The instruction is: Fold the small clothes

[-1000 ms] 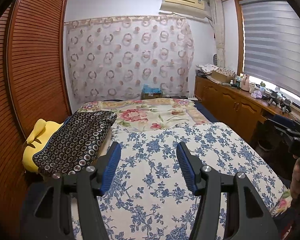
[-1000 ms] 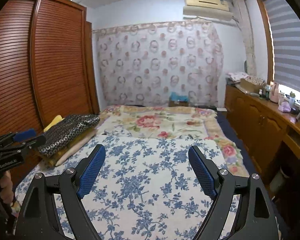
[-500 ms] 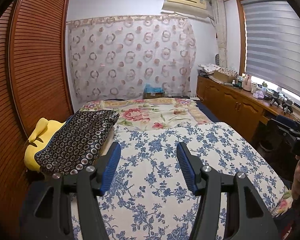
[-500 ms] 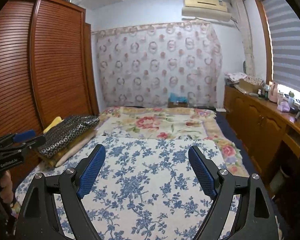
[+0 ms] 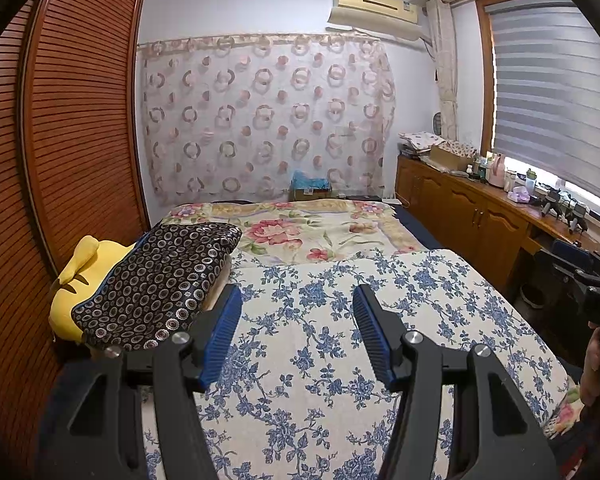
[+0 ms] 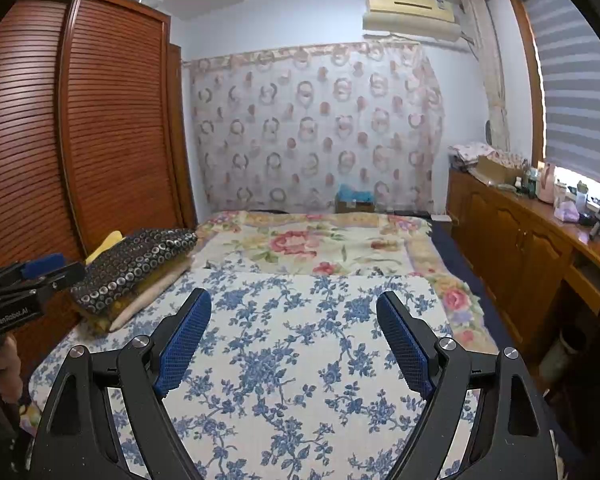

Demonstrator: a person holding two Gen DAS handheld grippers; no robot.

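— Two grippers hang over the bed, both with jaws spread wide and nothing between them. The left gripper (image 5: 297, 334) has black plastic arms, bright screw heads and ribbed blue pads; the right gripper (image 6: 293, 340) is built the same, its pads finely dimpled.

— What lies under them?

— A cream quilt (image 5: 340, 320) printed with blue flower sprays, flat and smooth, spread over the near half of the bed. From the right wrist view the left gripper also shows at the left edge, held in a hand (image 6: 4, 364).

— And the small clothes to fold?

— None can be made out on the quilt. Closest to such a thing is a folded dark cloth (image 5: 156, 280) dotted with pale rings, stacked on paler folded layers at the bed's left edge. Just beside it, against the wardrobe, sits a yellow plush toy (image 5: 84, 276).

— Farther on?

— A second cover (image 6: 312, 240) with large pink roses on cream fills the far half of the bed. The slatted brown wardrobe (image 5: 80, 120) runs along the left, a wooden cabinet (image 6: 512, 248) along the right, its top crowded with bottles and boxes. On the far wall hangs a sheer curtain (image 5: 264, 120) with ring patterns, an air conditioner (image 5: 374, 8) above it.
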